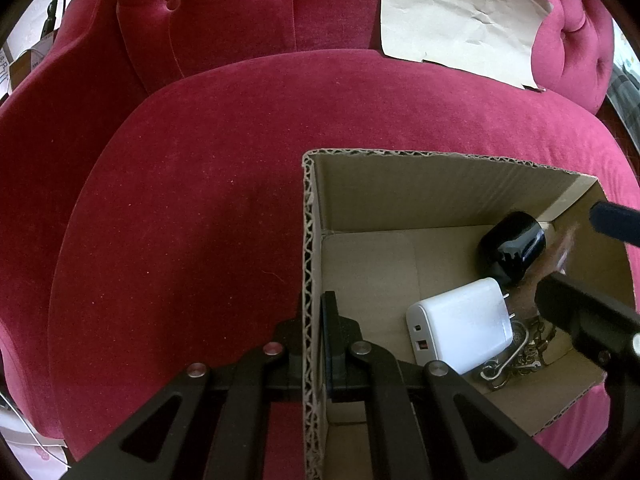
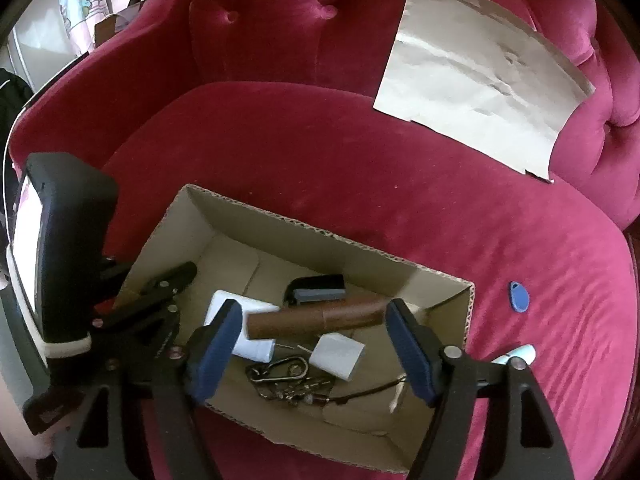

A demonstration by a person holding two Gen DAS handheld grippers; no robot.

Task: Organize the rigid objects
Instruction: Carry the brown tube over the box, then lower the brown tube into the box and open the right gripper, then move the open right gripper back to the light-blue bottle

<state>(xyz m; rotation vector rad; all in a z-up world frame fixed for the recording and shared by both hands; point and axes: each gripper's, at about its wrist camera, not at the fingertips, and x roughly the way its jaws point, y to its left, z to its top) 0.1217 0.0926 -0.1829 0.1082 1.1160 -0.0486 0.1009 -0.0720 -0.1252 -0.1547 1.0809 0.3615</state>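
Observation:
An open cardboard box (image 1: 400, 153) sits on a red velvet sofa seat. My left gripper (image 1: 313, 328) is shut on the box's left wall, one finger on each side. Inside lie a white charger (image 1: 460, 324), a black round object (image 1: 514, 246) and a metal keychain (image 1: 516, 356). In the right wrist view my right gripper (image 2: 314, 348) hangs open over the box (image 2: 320, 232). A blurred brown cylinder (image 2: 316, 318) lies crosswise between its blue pads (image 2: 218, 344), and I see no pad pressing on it. Below it are a small white block (image 2: 338, 356) and the keychain (image 2: 280, 376).
A blue key fob (image 2: 519, 297) and a small pale object (image 2: 518, 354) lie on the seat to the right of the box. A creased sheet of paper (image 2: 480, 92) leans on the backrest. A dark grey item (image 2: 318, 290) rests at the box's far side.

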